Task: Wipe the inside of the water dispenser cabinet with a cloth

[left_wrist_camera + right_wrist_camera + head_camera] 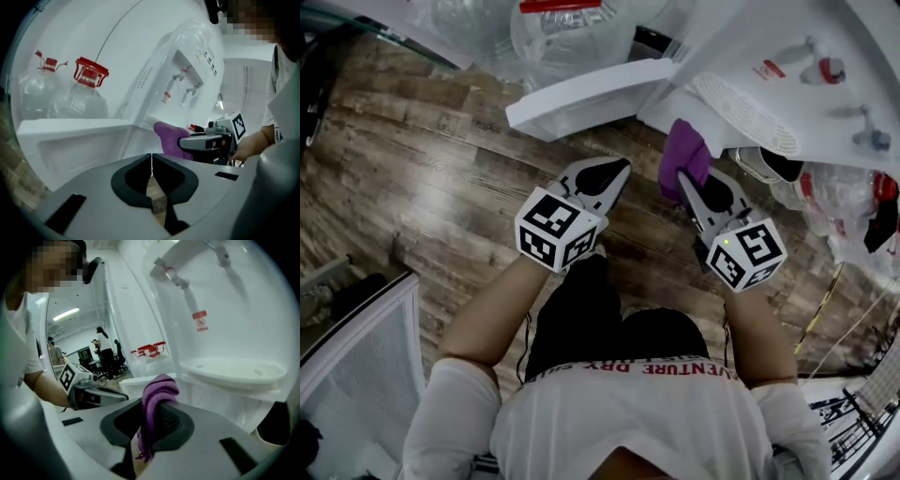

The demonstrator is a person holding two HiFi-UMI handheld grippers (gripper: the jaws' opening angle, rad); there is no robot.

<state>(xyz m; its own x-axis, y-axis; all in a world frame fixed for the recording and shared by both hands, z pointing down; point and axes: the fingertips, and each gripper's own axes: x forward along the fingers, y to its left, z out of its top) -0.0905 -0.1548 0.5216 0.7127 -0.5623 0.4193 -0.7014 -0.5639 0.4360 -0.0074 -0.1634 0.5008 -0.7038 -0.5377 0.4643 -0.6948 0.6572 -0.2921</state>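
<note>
A white water dispenser (pixel 787 84) stands at the upper right, its taps (pixel 178 280) above a drip tray (pixel 234 369). Its cabinet door (pixel 591 94) hangs open towards the left. My right gripper (pixel 686 183) is shut on a purple cloth (pixel 684 155), just below the drip tray and in front of the cabinet opening. The cloth (pixel 157 404) sticks up between the jaws. My left gripper (pixel 614 173) is shut with nothing in it, just under the open door (pixel 70 136). The purple cloth (pixel 171 138) shows to its right.
Large clear water bottles (pixel 86 93) with red caps stand behind the dispenser. The floor (pixel 422 178) is wood planks. A white mesh rack (pixel 356 375) sits at the lower left. Bagged items (pixel 844 202) lie right of the dispenser. People stand far off in the room (pixel 101 352).
</note>
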